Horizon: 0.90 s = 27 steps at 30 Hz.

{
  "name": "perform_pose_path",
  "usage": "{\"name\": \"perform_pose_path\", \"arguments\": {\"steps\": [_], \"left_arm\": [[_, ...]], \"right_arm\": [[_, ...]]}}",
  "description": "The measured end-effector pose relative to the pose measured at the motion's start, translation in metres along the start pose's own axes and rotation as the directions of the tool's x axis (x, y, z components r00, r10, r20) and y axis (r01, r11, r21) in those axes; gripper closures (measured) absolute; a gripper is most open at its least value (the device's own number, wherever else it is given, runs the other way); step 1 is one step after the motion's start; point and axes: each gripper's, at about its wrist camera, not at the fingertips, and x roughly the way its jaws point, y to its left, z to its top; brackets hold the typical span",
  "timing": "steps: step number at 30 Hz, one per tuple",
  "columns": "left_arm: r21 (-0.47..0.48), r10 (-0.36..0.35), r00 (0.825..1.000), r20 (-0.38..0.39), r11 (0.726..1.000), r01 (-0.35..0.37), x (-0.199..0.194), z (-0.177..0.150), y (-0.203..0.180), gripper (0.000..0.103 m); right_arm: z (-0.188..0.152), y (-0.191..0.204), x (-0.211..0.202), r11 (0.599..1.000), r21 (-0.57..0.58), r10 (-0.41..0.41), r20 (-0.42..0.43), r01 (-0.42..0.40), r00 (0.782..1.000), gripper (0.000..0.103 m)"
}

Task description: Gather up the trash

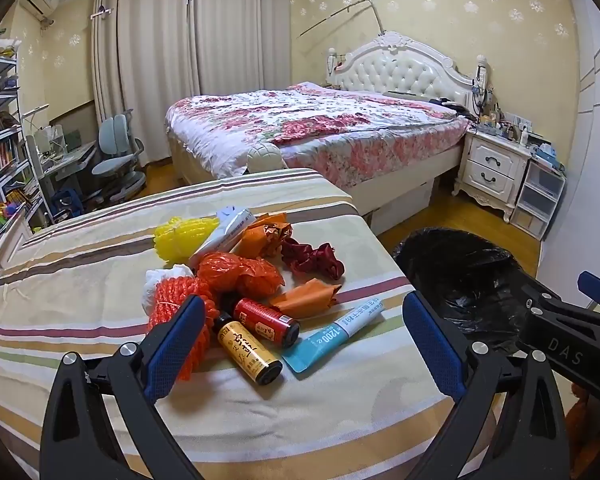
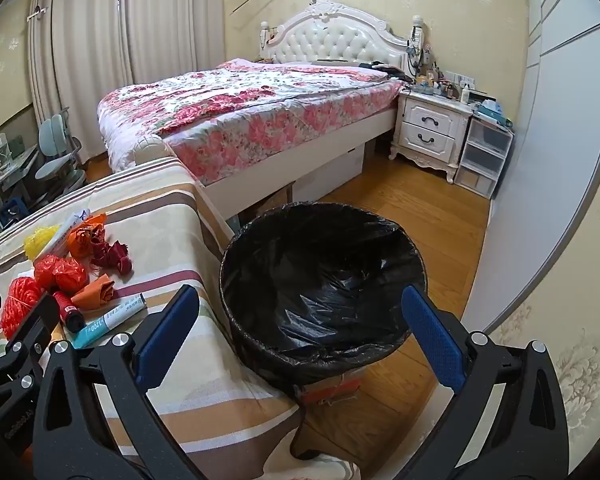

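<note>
Striped bedcover (image 1: 80, 280) is holding the trash pile (image 1: 240, 280) beside the lined bin (image 2: 320, 280). Left gripper (image 1: 304, 344) is hovering wide open over the gold bottle (image 1: 250, 354); right gripper (image 2: 300, 340) is idling empty above the bin (jaws spread). Advising: center on one bottle, avoid snagging netting.

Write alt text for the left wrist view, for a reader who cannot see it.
The open left hand-held gripper hovers over a trash pile on a striped bedcover: two small bottles, a blue tube, orange mesh netting and crumpled wrappers. A black-lined trash bin stands to the right.
</note>
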Motion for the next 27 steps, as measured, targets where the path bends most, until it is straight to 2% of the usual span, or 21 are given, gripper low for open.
{"name": "perform_pose_path", "arguments": {"steps": [27], "left_arm": [[-0.013, 0.002, 1.000, -0.017, 1.000, -0.002, 0.002, -0.004, 0.001, 0.007]], "right_arm": [[-0.008, -0.014, -0.002, 1.000, -0.001, -0.013, -0.019, 0.013, 1.000, 0.004]]}}
